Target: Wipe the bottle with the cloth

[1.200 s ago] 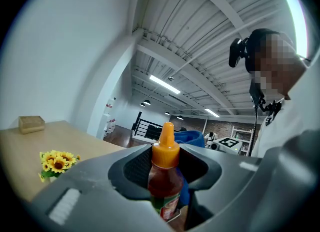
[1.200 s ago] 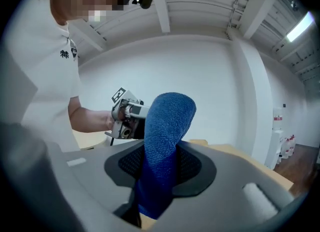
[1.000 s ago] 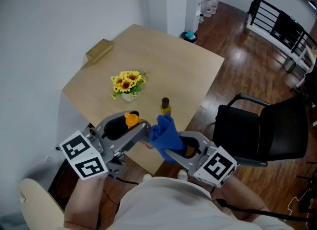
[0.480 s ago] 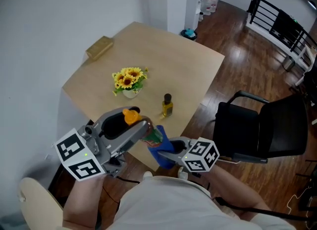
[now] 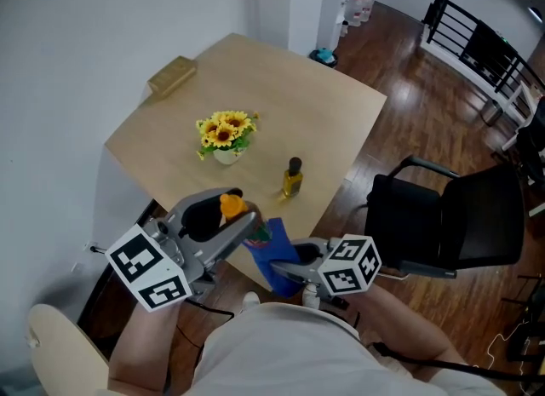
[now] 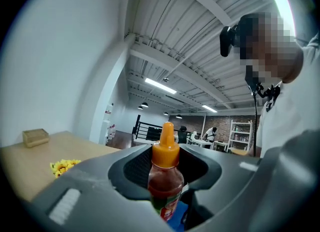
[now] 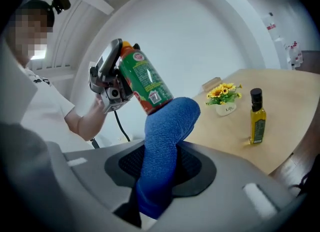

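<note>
— Well, which gripper has what?

— The left gripper [image 5: 243, 224] has its jaws clamped hard on the sauce bottle [image 6: 165, 183], held up in the air in front of the person, off the near edge of the table. The right gripper [image 7: 161, 173] is pinching the blue cloth [image 7: 167, 126], and the free end of the cloth curls up against the bottle's bottom end.

— Different from a second ago?

— Yes. Then the cloth stood up above the right gripper and half hid the bottle. Since then that gripper has rolled over, so its marker cube [image 5: 349, 265] shows another face, and the cloth sits lower, under the bottle. The left gripper has hardly shifted.

— How does the bottle look?

— Small and tilted, with a pointed orange cap [image 6: 165, 143], red sauce showing through at the neck, and a green label [image 7: 147, 84] round the body.

— And around them?

— A pale wooden table [image 5: 315, 122], set cornerwise. On it stands an olive oil bottle [image 5: 292, 179] with a dark cap, upright, near a bunch of sunflowers [image 5: 225, 130] in a white pot [image 5: 226, 156]. A wooden block [image 5: 171, 76] lies well apart, at the far edge by the white wall [image 5: 85, 45]. A black chair [image 5: 451, 224] stands beside the table on a dark wood floor [image 5: 409, 62], with a black railing [image 5: 477, 45] beyond.
</note>
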`<action>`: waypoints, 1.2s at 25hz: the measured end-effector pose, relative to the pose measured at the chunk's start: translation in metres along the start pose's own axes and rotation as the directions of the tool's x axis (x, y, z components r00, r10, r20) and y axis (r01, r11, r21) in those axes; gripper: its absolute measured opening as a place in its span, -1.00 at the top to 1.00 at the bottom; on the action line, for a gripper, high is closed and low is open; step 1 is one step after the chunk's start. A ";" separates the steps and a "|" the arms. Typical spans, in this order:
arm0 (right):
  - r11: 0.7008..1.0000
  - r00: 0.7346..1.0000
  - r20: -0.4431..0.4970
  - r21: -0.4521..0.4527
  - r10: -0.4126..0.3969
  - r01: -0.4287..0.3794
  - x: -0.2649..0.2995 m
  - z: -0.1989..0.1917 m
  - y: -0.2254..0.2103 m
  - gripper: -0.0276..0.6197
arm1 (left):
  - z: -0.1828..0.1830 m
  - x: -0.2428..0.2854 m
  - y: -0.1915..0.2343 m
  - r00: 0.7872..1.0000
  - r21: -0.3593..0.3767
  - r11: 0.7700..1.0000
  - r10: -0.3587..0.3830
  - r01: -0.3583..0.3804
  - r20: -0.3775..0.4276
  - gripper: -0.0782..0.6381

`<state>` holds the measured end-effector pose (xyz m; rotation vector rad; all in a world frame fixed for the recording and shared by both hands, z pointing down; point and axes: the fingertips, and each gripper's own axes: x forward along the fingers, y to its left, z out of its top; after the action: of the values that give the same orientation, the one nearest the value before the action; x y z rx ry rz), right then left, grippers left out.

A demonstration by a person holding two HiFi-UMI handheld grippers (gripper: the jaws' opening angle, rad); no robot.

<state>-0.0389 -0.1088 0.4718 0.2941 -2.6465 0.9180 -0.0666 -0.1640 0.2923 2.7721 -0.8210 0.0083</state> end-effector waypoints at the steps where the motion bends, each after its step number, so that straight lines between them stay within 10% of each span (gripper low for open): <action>1: 1.000 1.000 0.006 -0.003 -0.015 0.015 -0.004 0.000 -0.002 0.48 | -0.003 -0.003 0.004 1.000 0.003 1.000 0.006 -0.006 -0.004 0.33; 12: 0.945 0.914 0.242 0.087 -0.327 0.315 -0.076 -0.010 -0.008 0.48 | -0.086 -0.003 0.069 0.987 0.090 0.993 0.088 -0.077 -0.136 0.32; 20: 0.841 0.807 0.251 0.244 -0.535 0.482 -0.093 -0.052 0.019 0.48 | -0.203 0.036 0.154 0.957 0.125 0.979 0.189 -0.164 -0.222 0.32; 30: 0.704 0.695 0.177 0.352 -0.697 0.617 -0.113 -0.092 0.066 0.47 | -0.250 0.073 0.212 0.952 0.142 0.968 0.233 -0.207 -0.200 0.32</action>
<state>0.0680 0.0098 0.4617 1.4636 -2.3171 1.0084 -0.1028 -0.3146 0.5904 2.7065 -1.0971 0.4052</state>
